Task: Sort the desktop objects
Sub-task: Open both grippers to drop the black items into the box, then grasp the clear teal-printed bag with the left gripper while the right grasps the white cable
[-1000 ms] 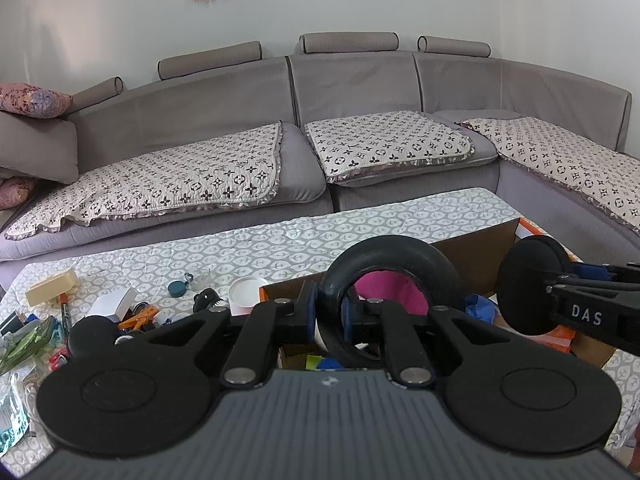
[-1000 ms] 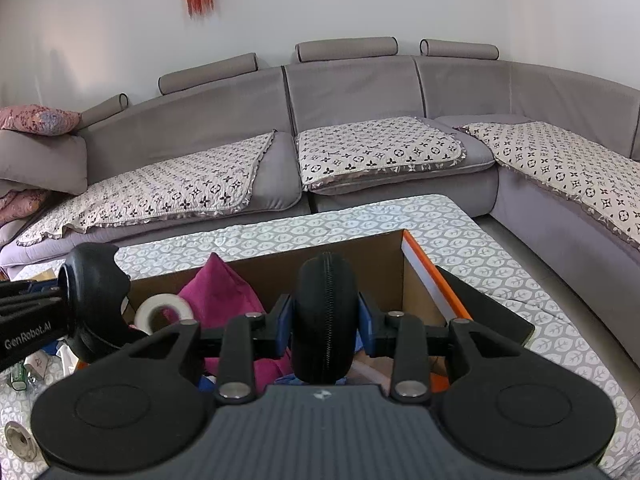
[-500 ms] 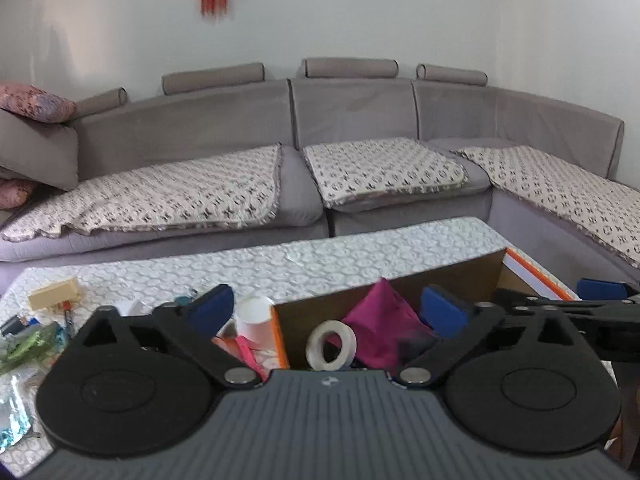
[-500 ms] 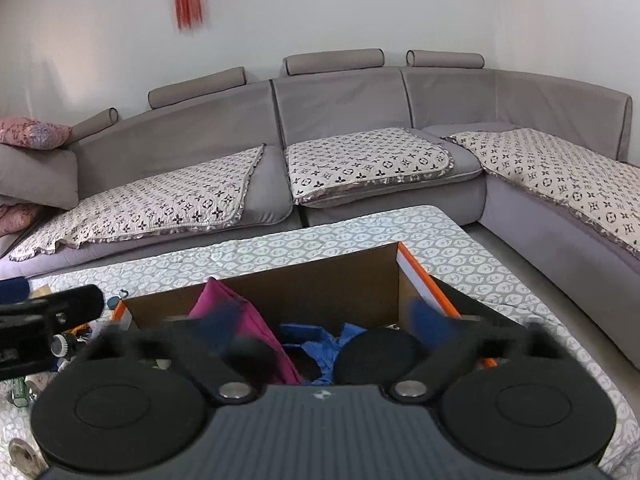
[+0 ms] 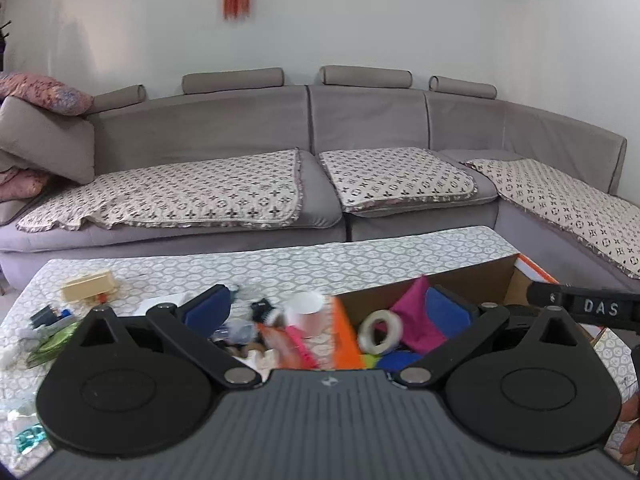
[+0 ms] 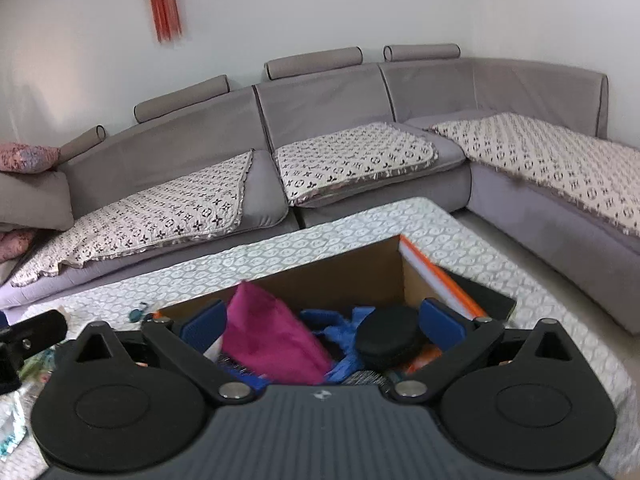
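Note:
A cardboard box (image 6: pixel 352 268) with an orange rim sits on the patterned table. In it lie a magenta pouch (image 6: pixel 268 340), a blue cloth (image 6: pixel 340 336) and a round black zip case (image 6: pixel 388 334). My right gripper (image 6: pixel 322 320) is open and empty above the box. My left gripper (image 5: pixel 330 308) is open and empty over the box's left edge (image 5: pixel 344 332). The left wrist view shows a white tape roll (image 5: pixel 379 331) and the pouch (image 5: pixel 414 320) in the box, and the right gripper's arm (image 5: pixel 588 306) at the right.
Left of the box on the table (image 5: pixel 280 264) lie a white cup (image 5: pixel 306 314), a beige block (image 5: pixel 86 286), pink and orange items and plastic wrappers (image 5: pixel 48 340). A grey sofa (image 5: pixel 320 140) wraps the far and right sides.
Both grippers have opened and let go of the black round case, which now lies in the box. Both grippers have risen and pulled back a little.

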The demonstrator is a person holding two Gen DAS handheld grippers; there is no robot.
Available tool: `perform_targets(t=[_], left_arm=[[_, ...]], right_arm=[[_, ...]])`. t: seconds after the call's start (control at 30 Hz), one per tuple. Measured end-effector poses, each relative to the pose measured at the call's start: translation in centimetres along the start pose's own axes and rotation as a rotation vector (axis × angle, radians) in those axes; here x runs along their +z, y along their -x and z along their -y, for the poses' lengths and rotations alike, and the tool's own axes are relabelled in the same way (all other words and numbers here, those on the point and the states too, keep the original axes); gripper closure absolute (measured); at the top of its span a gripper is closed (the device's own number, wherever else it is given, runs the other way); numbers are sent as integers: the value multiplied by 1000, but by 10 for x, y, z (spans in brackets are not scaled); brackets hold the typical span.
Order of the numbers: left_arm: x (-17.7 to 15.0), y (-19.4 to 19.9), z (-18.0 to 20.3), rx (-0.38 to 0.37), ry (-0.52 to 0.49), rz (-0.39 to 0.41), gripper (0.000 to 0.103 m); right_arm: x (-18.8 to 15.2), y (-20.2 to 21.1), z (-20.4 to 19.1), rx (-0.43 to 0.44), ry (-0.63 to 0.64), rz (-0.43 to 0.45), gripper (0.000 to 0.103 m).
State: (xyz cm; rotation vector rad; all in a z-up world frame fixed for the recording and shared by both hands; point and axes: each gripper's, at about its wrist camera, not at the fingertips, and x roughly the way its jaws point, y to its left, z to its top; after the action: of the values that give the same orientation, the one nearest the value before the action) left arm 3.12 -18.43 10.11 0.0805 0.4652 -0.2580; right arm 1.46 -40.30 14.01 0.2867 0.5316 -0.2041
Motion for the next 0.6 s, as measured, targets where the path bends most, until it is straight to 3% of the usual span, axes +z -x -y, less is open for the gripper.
perform_targets(t=[0.2, 0.6], left_arm=[[-6, 24, -53, 52, 50, 13, 0], [-31, 42, -133, 178, 119, -9, 0]], right_arm=[[-20, 18, -54, 90, 27, 2, 0], [-59, 18, -158, 170, 125, -27, 0]])
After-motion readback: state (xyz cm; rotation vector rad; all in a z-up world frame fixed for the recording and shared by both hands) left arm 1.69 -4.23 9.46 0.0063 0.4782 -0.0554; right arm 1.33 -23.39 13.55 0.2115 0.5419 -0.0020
